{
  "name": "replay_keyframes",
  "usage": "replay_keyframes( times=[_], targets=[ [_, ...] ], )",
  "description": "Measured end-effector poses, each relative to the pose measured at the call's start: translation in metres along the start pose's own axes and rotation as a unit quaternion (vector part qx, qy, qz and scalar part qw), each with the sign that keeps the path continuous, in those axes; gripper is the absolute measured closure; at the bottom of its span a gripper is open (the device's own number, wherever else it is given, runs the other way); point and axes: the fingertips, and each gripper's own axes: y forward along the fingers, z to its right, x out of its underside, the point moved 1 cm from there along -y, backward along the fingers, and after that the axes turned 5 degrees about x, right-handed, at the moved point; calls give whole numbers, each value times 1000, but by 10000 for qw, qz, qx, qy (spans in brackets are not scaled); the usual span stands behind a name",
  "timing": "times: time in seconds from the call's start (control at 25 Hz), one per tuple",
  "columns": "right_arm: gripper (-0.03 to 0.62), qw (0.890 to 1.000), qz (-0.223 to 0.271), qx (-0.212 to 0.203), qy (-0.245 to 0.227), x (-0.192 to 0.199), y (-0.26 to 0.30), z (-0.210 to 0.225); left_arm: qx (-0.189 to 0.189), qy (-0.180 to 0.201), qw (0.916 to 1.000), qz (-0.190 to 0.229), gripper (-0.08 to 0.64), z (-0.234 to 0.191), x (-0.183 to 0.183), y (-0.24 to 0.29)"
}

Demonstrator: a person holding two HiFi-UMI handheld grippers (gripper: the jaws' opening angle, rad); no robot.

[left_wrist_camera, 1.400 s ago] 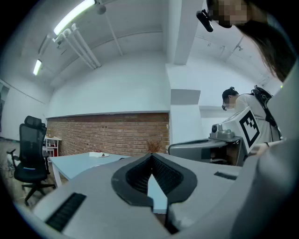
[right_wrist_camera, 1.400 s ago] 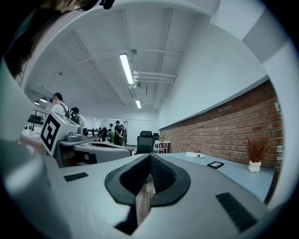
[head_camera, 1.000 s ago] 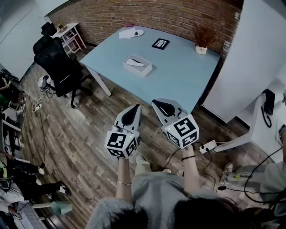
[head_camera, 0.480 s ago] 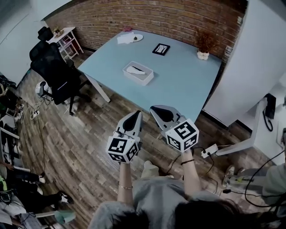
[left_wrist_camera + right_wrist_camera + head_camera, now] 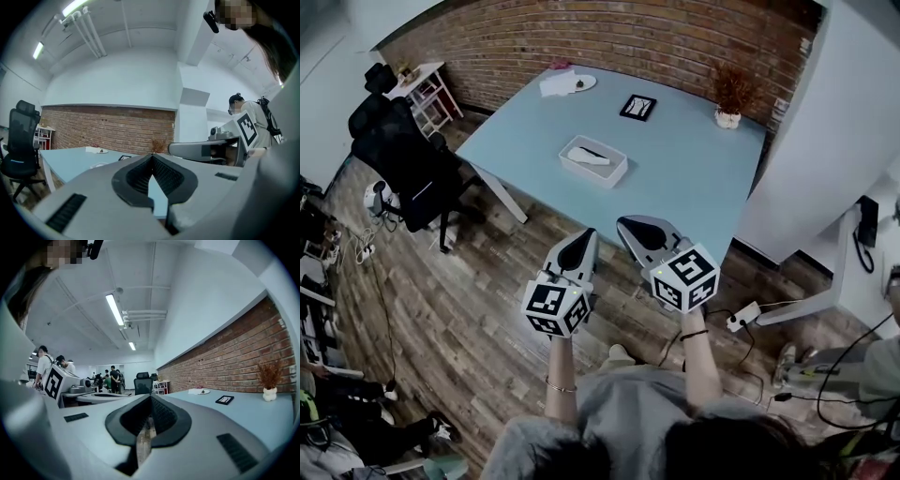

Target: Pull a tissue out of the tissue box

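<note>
The jaws of the left gripper (image 5: 581, 240) and the right gripper (image 5: 630, 226) are pressed together with nothing in them. Both hang side by side above the floor (image 5: 469, 281), well apart from the tissue box (image 5: 593, 161) on the blue desk (image 5: 684, 169).

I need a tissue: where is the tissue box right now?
Head view: the tissue box sits near the middle of the blue table, slightly left, nearer than the black frame.

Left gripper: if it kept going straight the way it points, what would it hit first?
Probably the blue table: the left gripper points level towards its near edge. It might instead skim just above the top; height is hard to judge.
</note>
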Motion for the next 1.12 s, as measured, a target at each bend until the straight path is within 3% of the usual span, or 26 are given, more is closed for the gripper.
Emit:
replay_keyframes(
  times=[0.24,0.6,1.12],
  targets=[
    [592,9998,95,-46,142,7,28,-11,-9,1,10000,-31,557,-27,6,-10],
    [592,10000,4,-30,-43,8,56,-7,-62,-50,10000,-33,557,-53,11,-11],
    [592,9986,-411,104,-303,20,120,46,2,-145,9996,-239,557,-104,19,44]
  ],
)
